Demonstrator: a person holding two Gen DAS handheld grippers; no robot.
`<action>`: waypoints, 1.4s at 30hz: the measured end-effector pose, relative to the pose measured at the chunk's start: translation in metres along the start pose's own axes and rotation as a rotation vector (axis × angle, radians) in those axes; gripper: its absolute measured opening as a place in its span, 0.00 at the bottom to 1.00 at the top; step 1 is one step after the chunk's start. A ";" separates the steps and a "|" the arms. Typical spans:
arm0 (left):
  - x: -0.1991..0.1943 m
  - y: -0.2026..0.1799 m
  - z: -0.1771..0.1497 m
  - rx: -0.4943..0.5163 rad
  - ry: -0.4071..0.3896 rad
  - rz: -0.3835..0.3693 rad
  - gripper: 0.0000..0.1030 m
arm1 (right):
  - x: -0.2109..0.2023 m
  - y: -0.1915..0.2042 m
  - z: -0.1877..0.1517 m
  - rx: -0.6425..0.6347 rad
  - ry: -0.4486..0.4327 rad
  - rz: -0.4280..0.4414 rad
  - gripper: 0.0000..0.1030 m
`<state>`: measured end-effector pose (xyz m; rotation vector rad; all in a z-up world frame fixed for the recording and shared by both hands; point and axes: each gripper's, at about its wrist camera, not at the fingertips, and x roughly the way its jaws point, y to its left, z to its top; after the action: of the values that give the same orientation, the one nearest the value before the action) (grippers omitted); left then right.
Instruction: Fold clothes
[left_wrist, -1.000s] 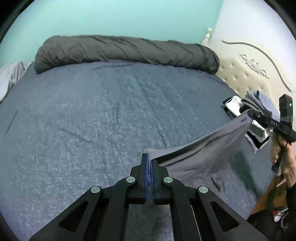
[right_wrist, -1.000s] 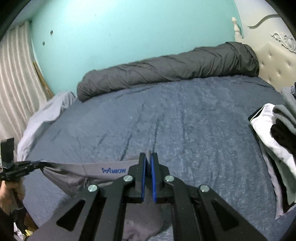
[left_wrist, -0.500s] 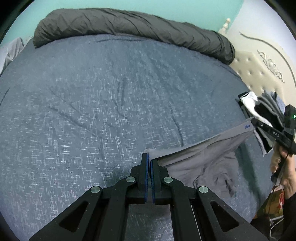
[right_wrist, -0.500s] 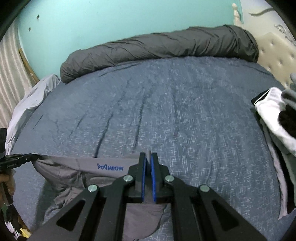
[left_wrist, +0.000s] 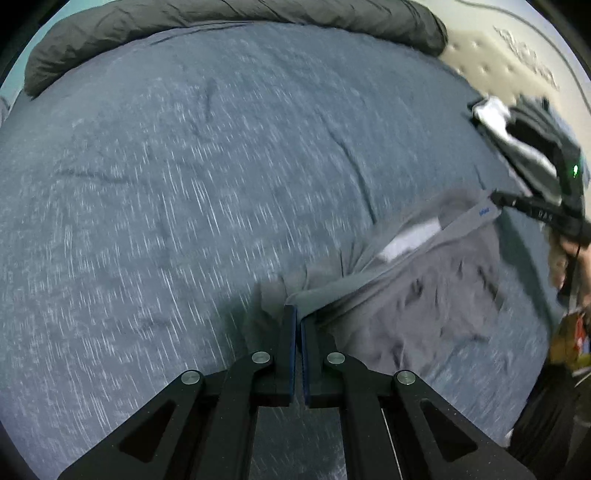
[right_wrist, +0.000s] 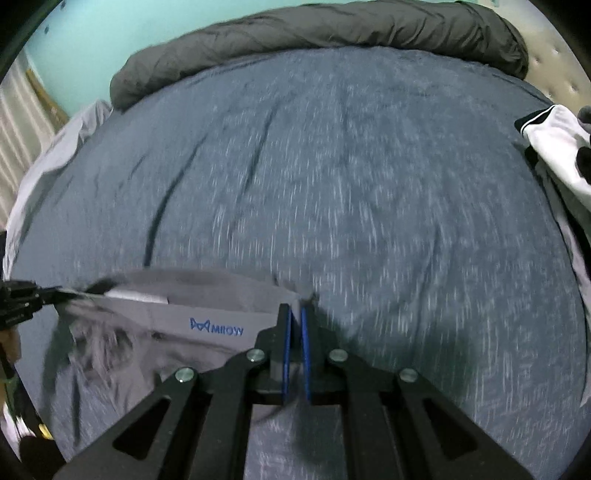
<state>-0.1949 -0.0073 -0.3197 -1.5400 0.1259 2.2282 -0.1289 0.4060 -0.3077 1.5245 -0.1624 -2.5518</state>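
We hold the grey garment (right_wrist: 207, 325) by its waistband near the bed's (right_wrist: 351, 184) front edge, left hand-held gripper (left_wrist: 298, 314) and right hand-held gripper (right_wrist: 295, 314) each clamped on an end. If either pinch slips, the band sags and the cloth bunches.

Left claw (left_wrist: 298, 314) and right claw (right_wrist: 295, 314) both clamped, well apart.

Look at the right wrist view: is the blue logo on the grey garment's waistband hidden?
No: the blue logo shows plainly on the grey garment, left of the right gripper.
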 end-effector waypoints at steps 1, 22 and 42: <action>0.001 -0.005 -0.006 0.017 0.005 0.006 0.02 | 0.000 0.001 -0.006 -0.008 0.008 -0.002 0.05; -0.011 -0.047 -0.073 0.088 0.051 -0.021 0.03 | -0.026 0.002 -0.058 -0.066 0.032 -0.021 0.05; -0.050 -0.021 -0.098 -0.125 -0.103 -0.011 0.42 | -0.055 0.030 -0.047 -0.003 -0.084 0.115 0.26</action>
<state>-0.0863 -0.0333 -0.3082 -1.4804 -0.0543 2.3404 -0.0592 0.3871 -0.2768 1.3656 -0.2485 -2.5255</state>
